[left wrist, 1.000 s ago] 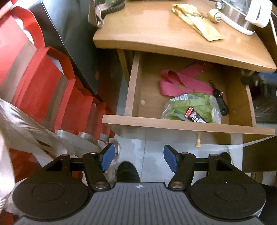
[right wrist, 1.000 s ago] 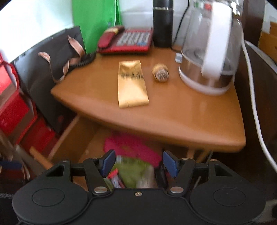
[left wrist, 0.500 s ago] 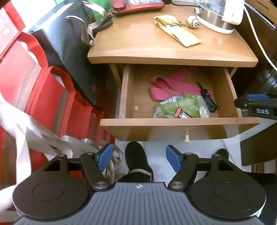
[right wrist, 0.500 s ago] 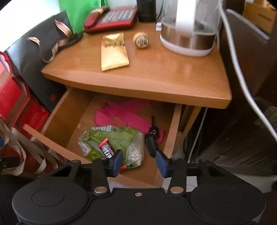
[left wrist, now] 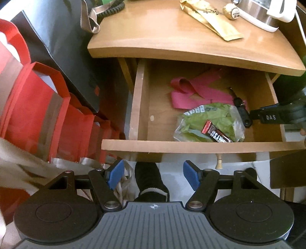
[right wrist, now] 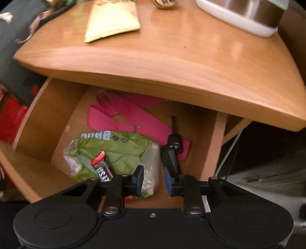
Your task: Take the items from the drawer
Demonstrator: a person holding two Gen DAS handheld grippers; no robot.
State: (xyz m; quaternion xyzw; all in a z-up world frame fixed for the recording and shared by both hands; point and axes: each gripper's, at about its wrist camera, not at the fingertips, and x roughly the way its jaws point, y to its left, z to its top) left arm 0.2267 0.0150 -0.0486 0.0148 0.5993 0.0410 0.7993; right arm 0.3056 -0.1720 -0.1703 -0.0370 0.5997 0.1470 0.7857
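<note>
The wooden drawer (left wrist: 191,146) stands pulled open under the table top. In it lie a pink strap (left wrist: 193,90), a green plastic bag (left wrist: 208,119), a chocolate bar (left wrist: 216,133) on the bag, and a black car key (left wrist: 242,112). My left gripper (left wrist: 153,175) is open and empty, in front of and below the drawer front. My right gripper (right wrist: 153,179) is partly open over the drawer's front right, its fingers either side of the bag's edge with the key (right wrist: 171,156) just ahead. The strap (right wrist: 126,115), bag (right wrist: 118,149) and bar (right wrist: 102,166) show there too. The right gripper also shows at the left view's right edge (left wrist: 267,115).
On the table top (left wrist: 162,36) lie a gold packet (left wrist: 212,21), a small round object (left wrist: 231,10) and a kettle (left wrist: 267,13). Red bags (left wrist: 38,107) and a black bag (left wrist: 63,44) stand left of the drawer. A black shoe (left wrist: 151,180) is on the floor below.
My right gripper has dropped from above the table top down to the drawer's front right and its jaws have narrowed. My left gripper has pulled back, then come a little closer.
</note>
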